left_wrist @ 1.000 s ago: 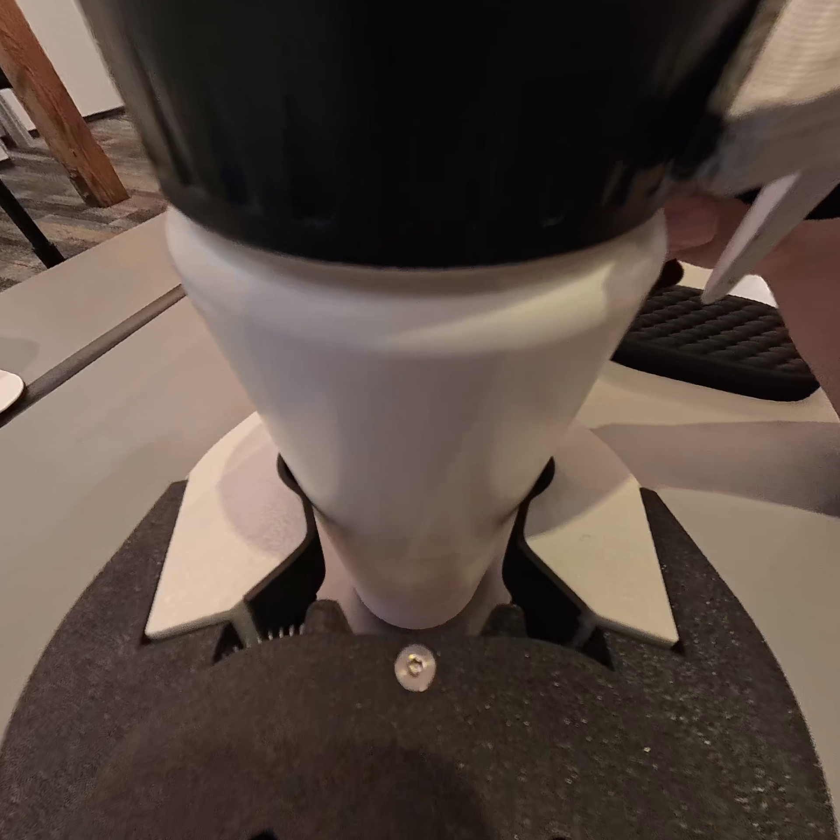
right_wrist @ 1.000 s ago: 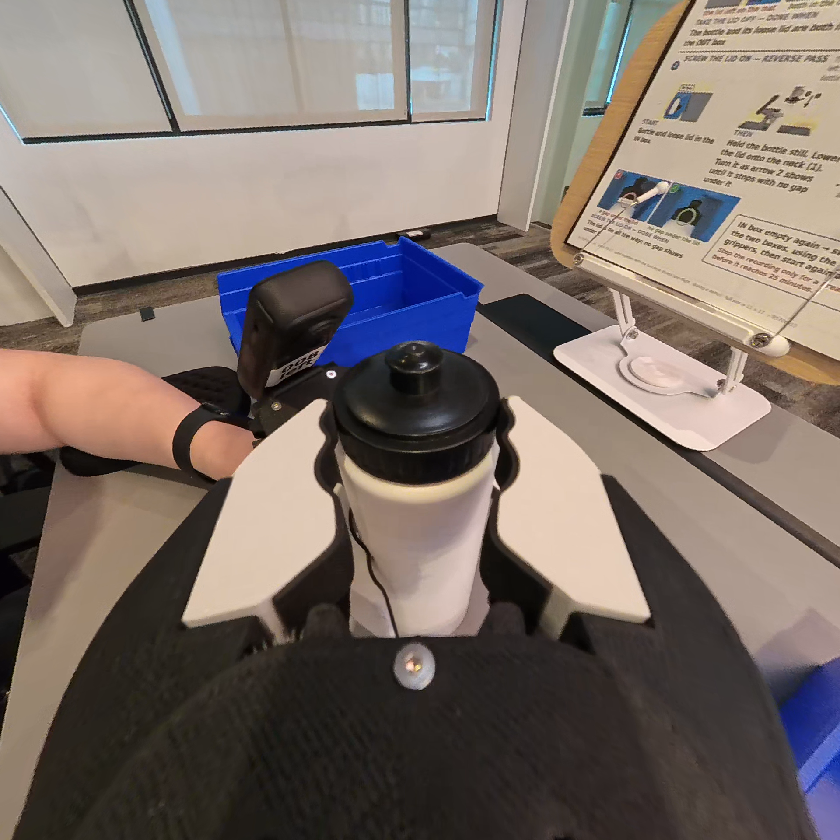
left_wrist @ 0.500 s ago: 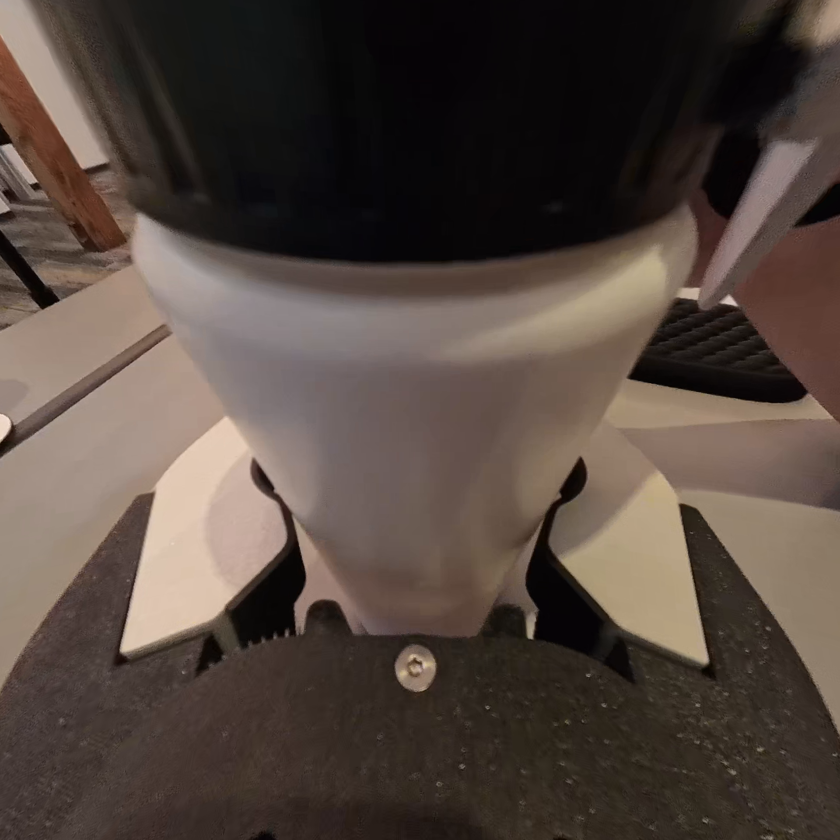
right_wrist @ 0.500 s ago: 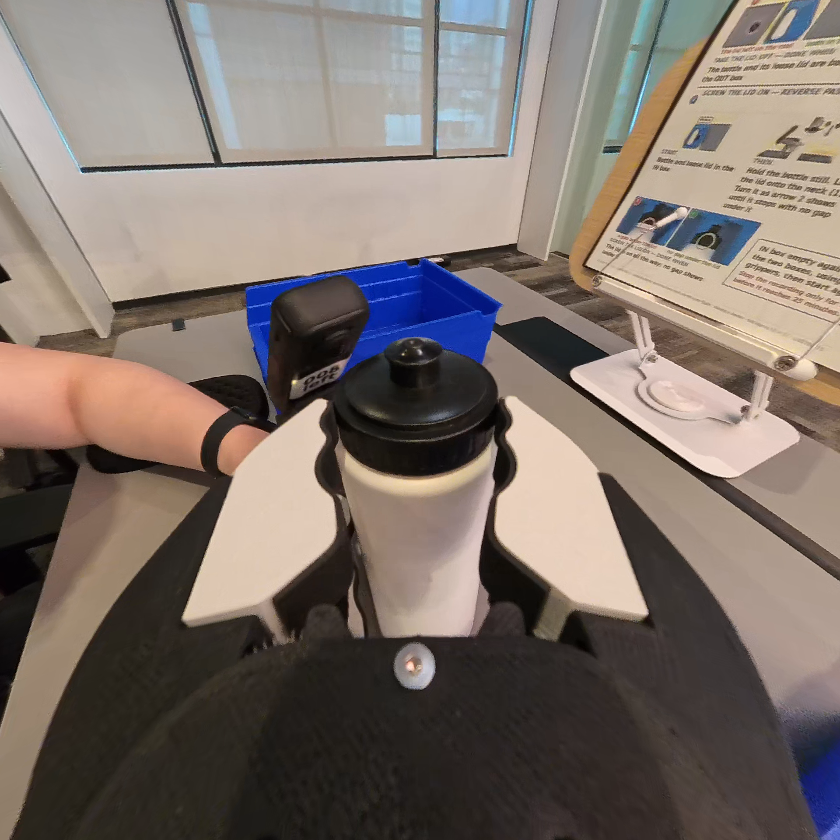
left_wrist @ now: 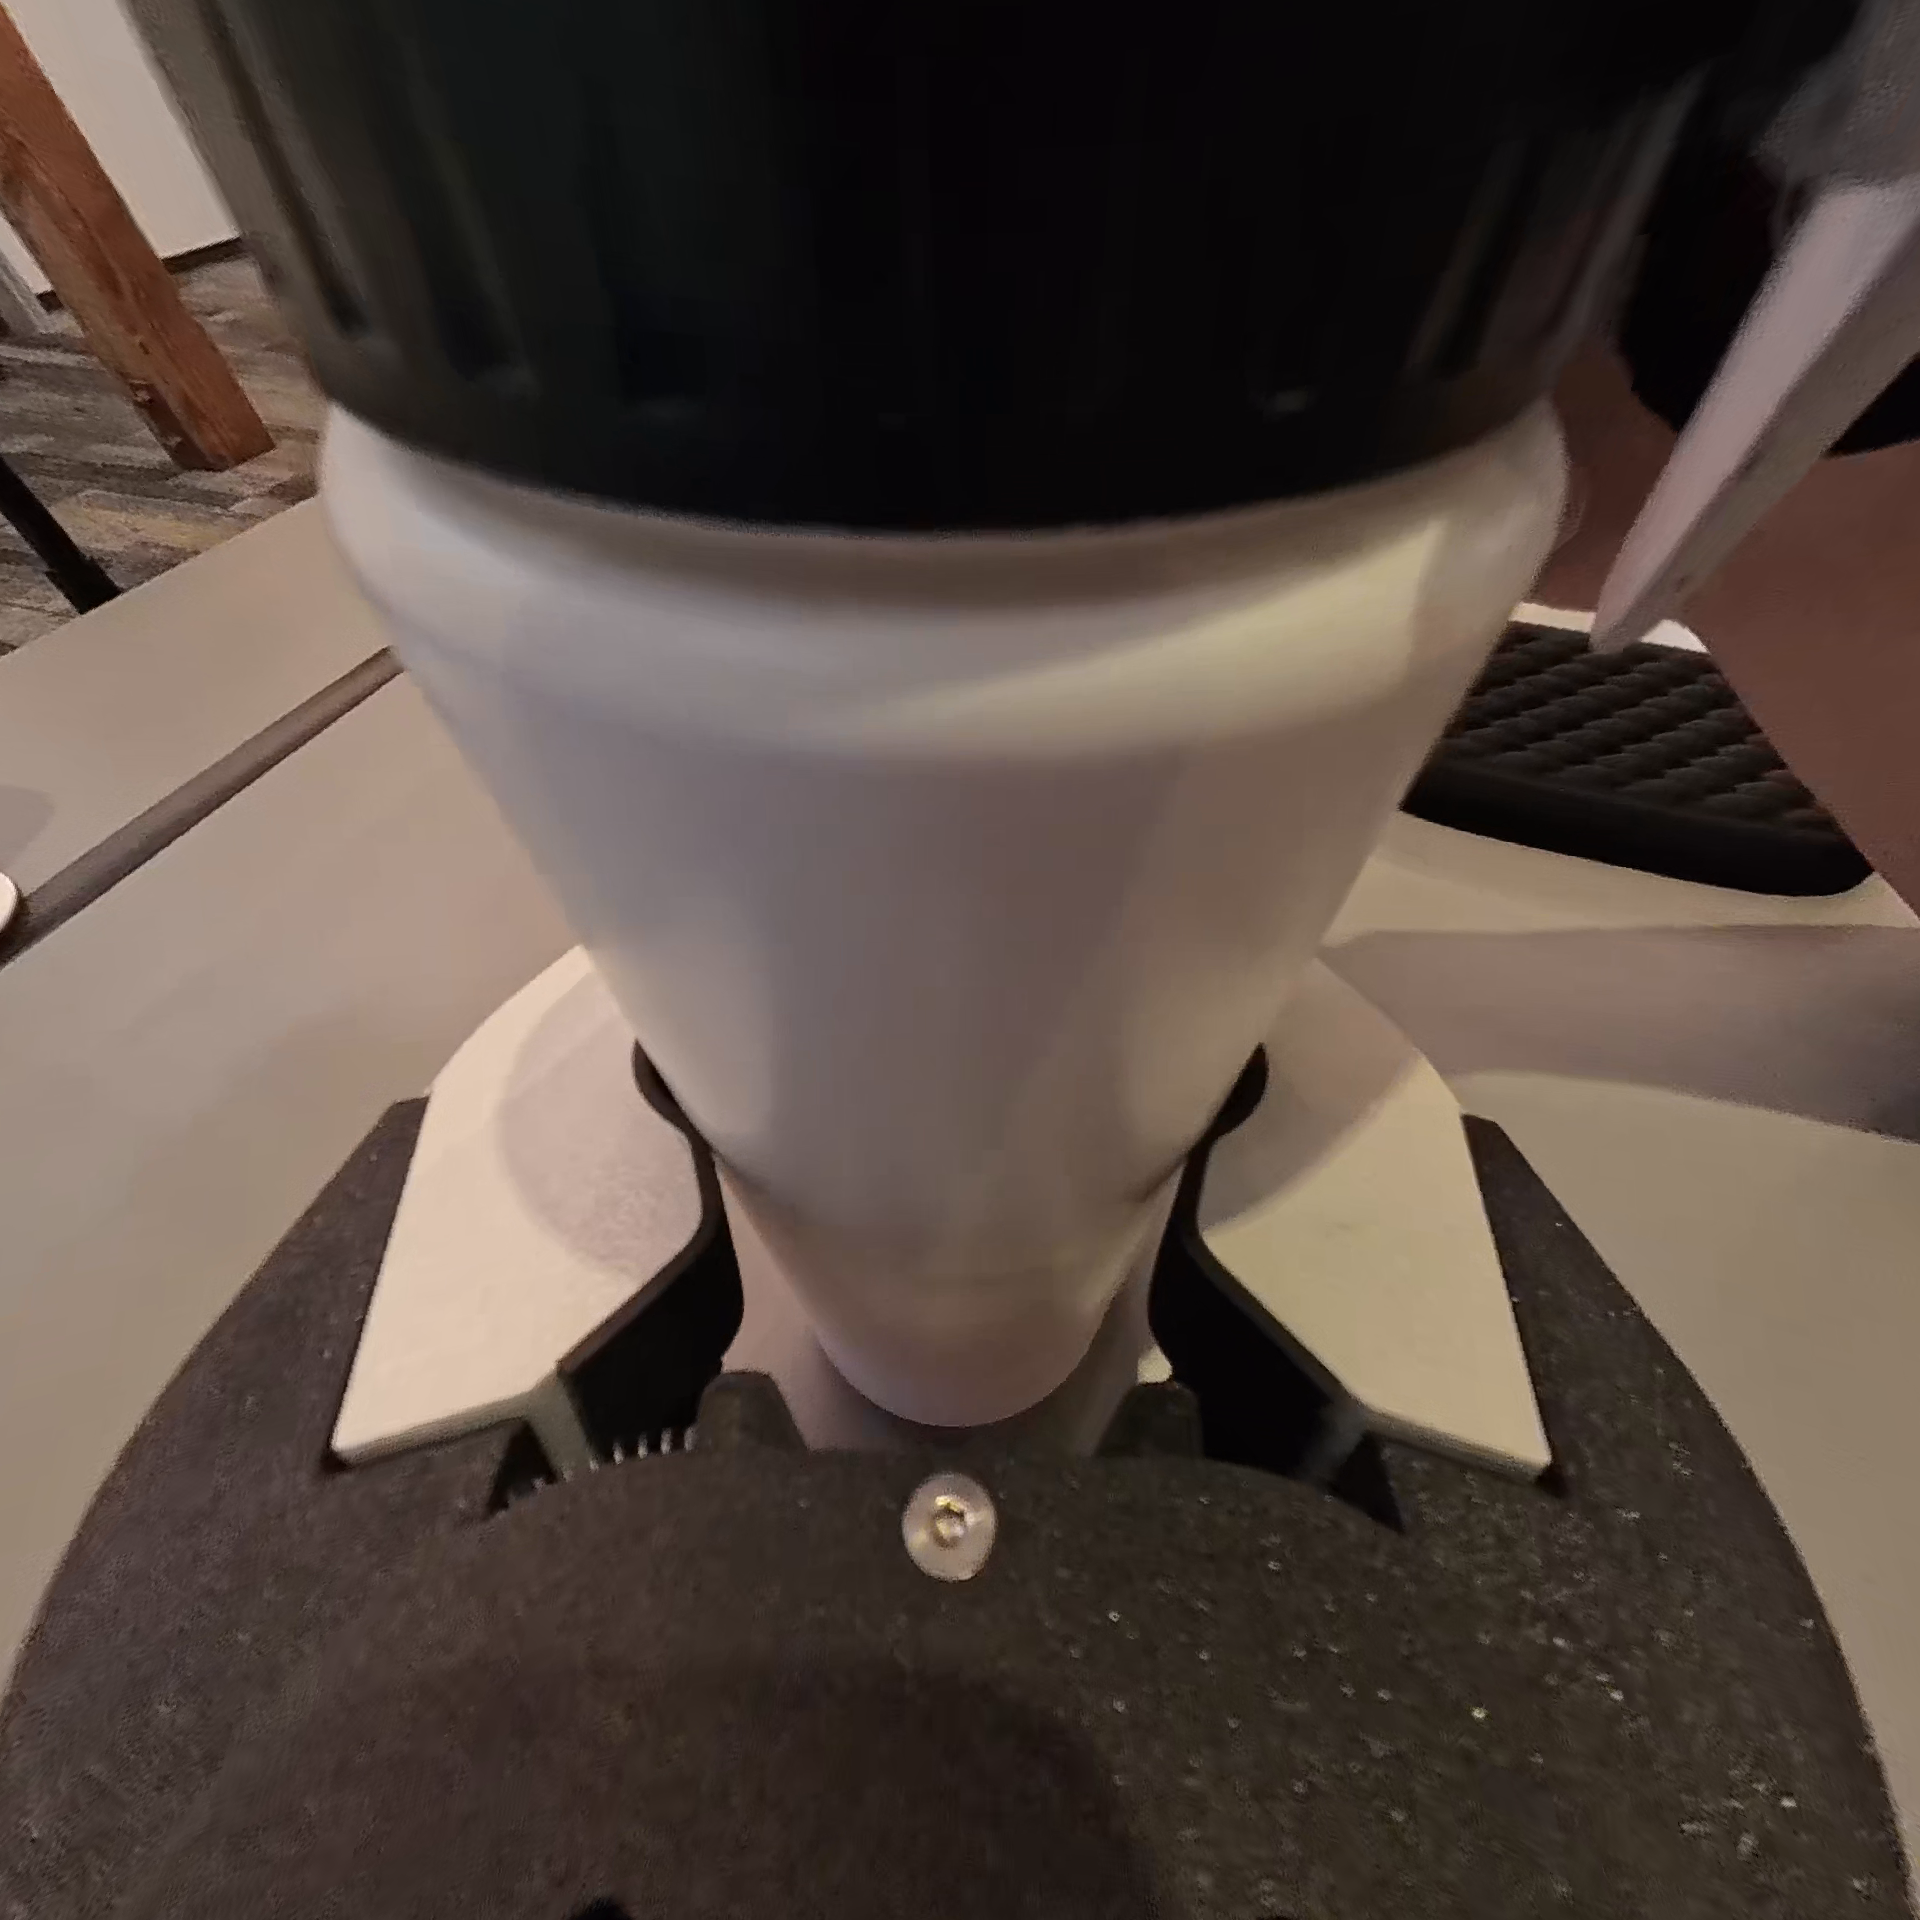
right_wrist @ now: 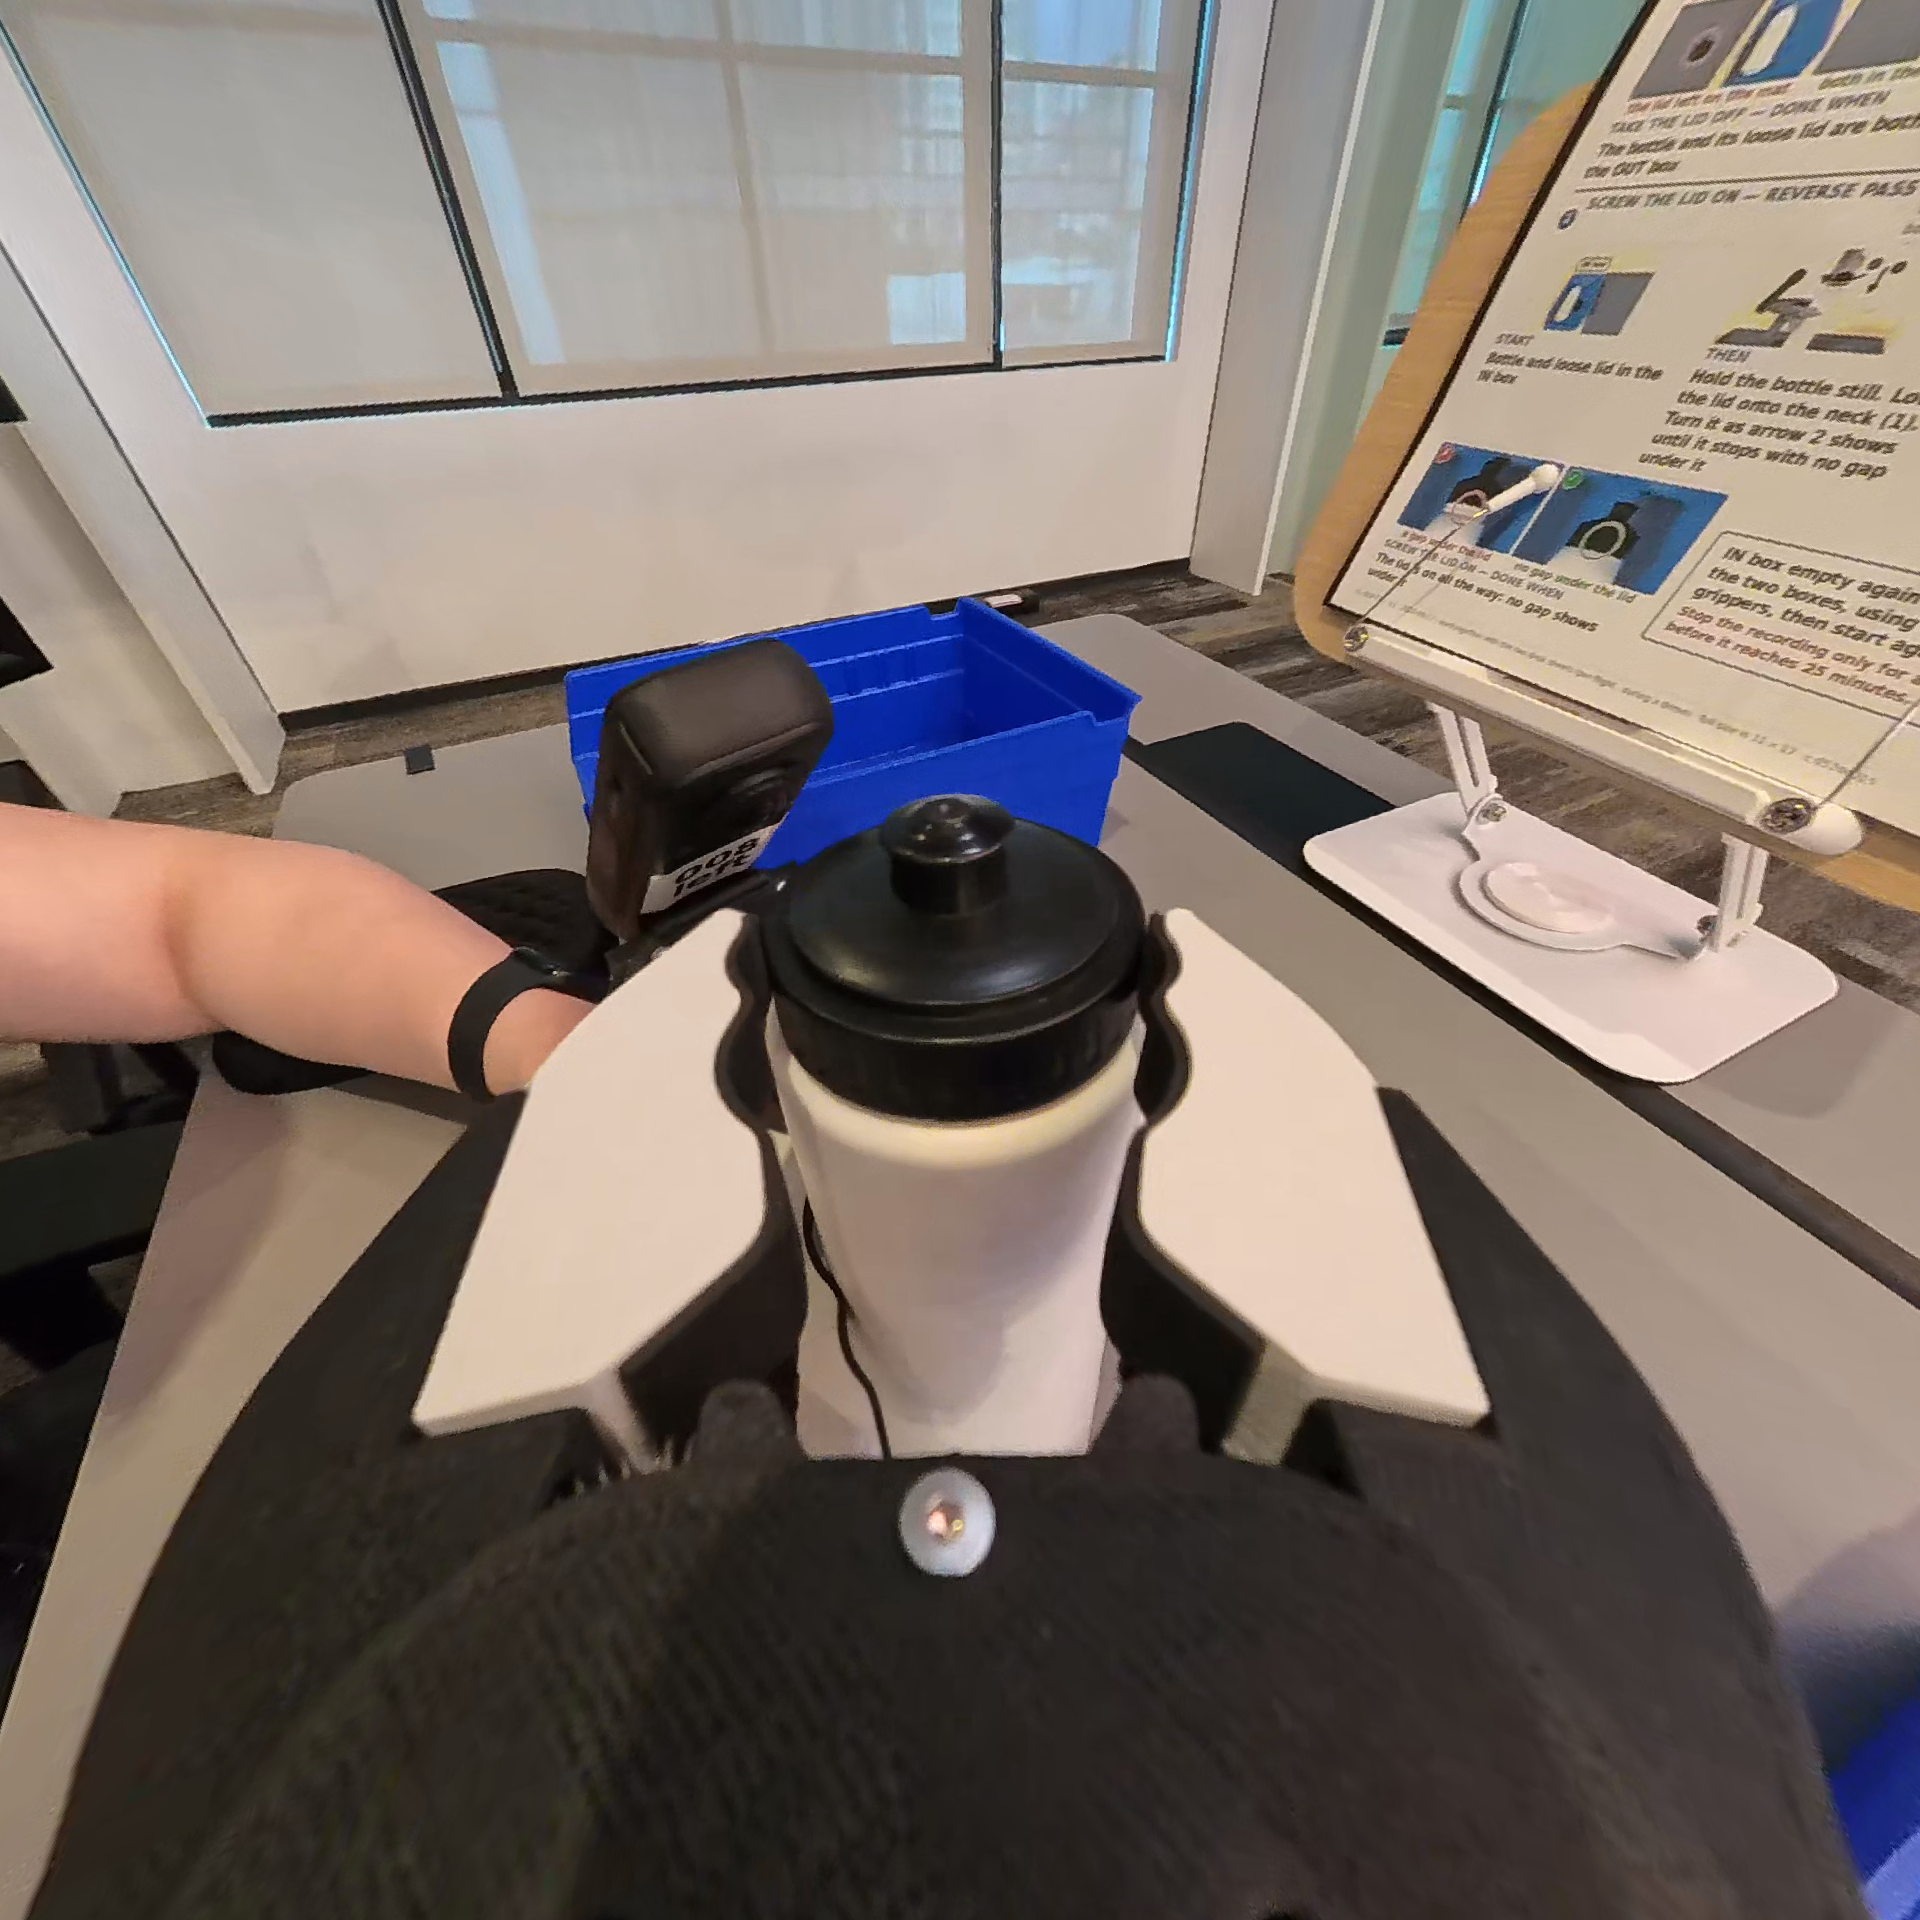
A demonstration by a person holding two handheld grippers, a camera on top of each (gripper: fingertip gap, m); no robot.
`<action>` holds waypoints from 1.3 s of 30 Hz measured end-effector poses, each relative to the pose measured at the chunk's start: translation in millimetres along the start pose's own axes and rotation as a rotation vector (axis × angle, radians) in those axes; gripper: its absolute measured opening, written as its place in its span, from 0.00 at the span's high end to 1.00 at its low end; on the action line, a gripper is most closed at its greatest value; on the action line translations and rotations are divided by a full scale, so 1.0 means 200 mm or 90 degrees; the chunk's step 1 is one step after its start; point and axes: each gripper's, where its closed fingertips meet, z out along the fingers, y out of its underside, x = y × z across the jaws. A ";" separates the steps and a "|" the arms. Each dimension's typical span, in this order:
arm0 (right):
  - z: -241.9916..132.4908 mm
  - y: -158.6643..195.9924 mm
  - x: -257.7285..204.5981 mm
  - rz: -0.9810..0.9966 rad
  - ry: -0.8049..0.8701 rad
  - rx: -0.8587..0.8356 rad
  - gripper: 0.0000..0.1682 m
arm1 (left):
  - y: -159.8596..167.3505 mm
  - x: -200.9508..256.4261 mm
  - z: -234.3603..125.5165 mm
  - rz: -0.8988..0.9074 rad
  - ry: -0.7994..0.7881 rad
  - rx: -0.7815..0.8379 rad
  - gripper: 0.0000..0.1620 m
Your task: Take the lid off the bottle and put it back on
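Observation:
A white bottle (left_wrist: 935, 883) with a black lid (left_wrist: 914, 260) stands upright above the grey table (left_wrist: 260, 935). My left gripper (left_wrist: 945, 1081) is shut on the bottle's lower body, with a white finger on each side. In the right wrist view the lid (right_wrist: 951, 966) sits on the bottle (right_wrist: 935, 1247), and my right gripper (right_wrist: 951, 945) is shut on the lid, its pads against the lid's sides. One white finger of the right gripper (left_wrist: 1766, 416) shows at the top right of the left wrist view. The bottle's base is hidden.
A blue bin (right_wrist: 935, 707) stands behind the bottle on the table. An instruction board on a white stand (right_wrist: 1558, 914) is at the right. A person's forearm (right_wrist: 208, 935) and the left gripper's black camera (right_wrist: 707, 769) are at the left. A black mat (left_wrist: 1621, 769) lies at the right.
Both grippers stay shut in the same holds. The right gripper's view has shifted a little around the lid, and the left view wobbles slightly. The lid stays on the bottle.

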 end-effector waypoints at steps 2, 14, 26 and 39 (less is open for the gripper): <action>-0.01 0.00 0.00 -0.002 0.011 0.006 0.58 | 0.00 0.00 0.00 0.001 -0.002 -0.003 0.38; -0.01 0.00 -0.02 -0.017 0.022 0.017 0.58 | -0.03 0.01 0.00 0.012 0.009 0.040 0.37; -0.04 0.01 0.03 -0.012 0.004 0.012 0.52 | -0.05 0.00 -0.02 0.021 -0.003 0.052 0.37; -0.04 0.02 -0.01 -0.026 0.043 -0.045 0.60 | -0.04 0.00 -0.01 0.009 -0.018 0.016 0.37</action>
